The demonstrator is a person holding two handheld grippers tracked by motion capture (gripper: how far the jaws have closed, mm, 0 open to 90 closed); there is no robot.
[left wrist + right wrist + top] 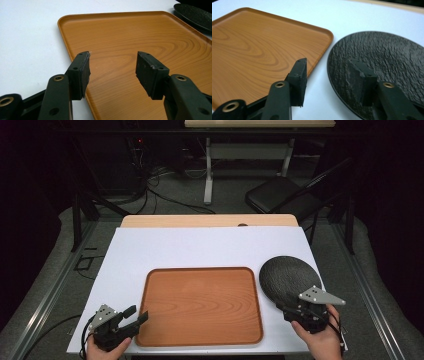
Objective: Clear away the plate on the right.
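High view: the black plate (289, 279) lies on the white counter (200, 247) just right of the wooden tray (201, 305). Left gripper view: the left gripper (112, 67) gapes empty over the tray. Right gripper view: the right gripper (329, 75), wide open, holds nothing above the plate's near edge.

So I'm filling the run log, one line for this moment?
left tongs: open over rectangular wooden tray | right tongs: open astride rim of round black textured plate, nothing gripped
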